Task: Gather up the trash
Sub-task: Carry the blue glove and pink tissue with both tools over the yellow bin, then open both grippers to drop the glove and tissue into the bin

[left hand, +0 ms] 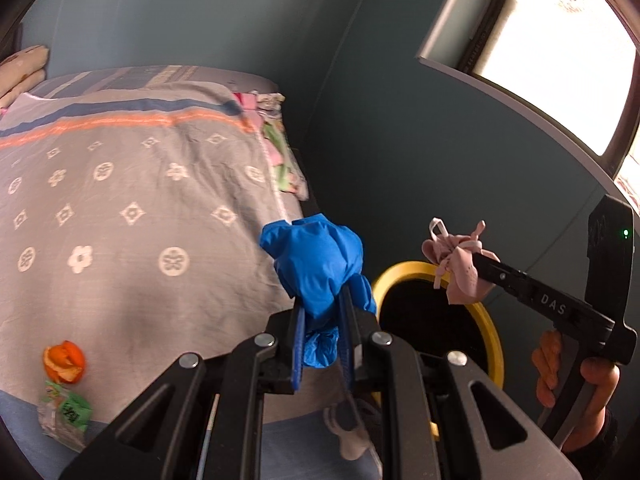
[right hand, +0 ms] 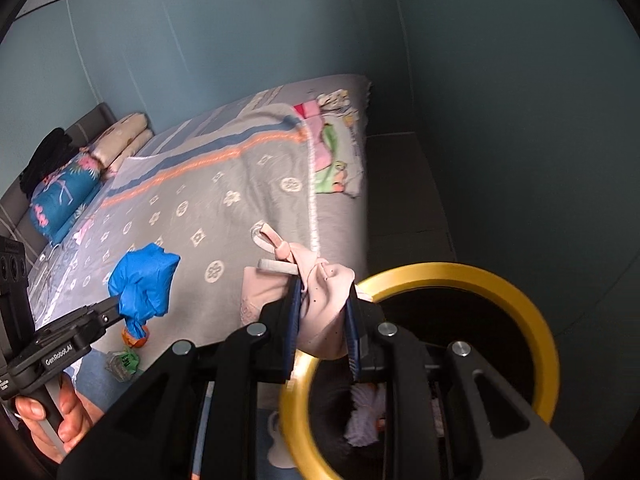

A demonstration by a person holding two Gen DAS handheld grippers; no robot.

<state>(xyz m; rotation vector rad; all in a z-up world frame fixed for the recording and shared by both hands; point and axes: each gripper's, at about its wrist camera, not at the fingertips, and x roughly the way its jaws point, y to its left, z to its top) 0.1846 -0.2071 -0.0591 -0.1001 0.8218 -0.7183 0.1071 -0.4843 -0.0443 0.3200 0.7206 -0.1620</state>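
My left gripper (left hand: 322, 301) is shut on a crumpled blue glove (left hand: 316, 268), held above the bed's edge; in the right wrist view the same blue glove (right hand: 144, 284) hangs from that gripper (right hand: 119, 309). My right gripper (right hand: 324, 293) is shut on a pink face mask (right hand: 324, 320) just left of a black bin with a yellow rim (right hand: 520, 300). From the left wrist view the pink mask (left hand: 460, 270) hangs over the bin's rim (left hand: 494, 344). An orange peel (left hand: 66, 362) and a green wrapper (left hand: 70, 412) lie on the bed's near edge.
The bed has a grey patterned cover (left hand: 132, 208) and pillows (right hand: 64, 196) at its head. The blue wall (left hand: 380, 120) and a window (left hand: 560, 52) stand behind the bin. White trash (right hand: 366, 414) lies inside the bin. A hand (left hand: 580, 384) grips the right handle.
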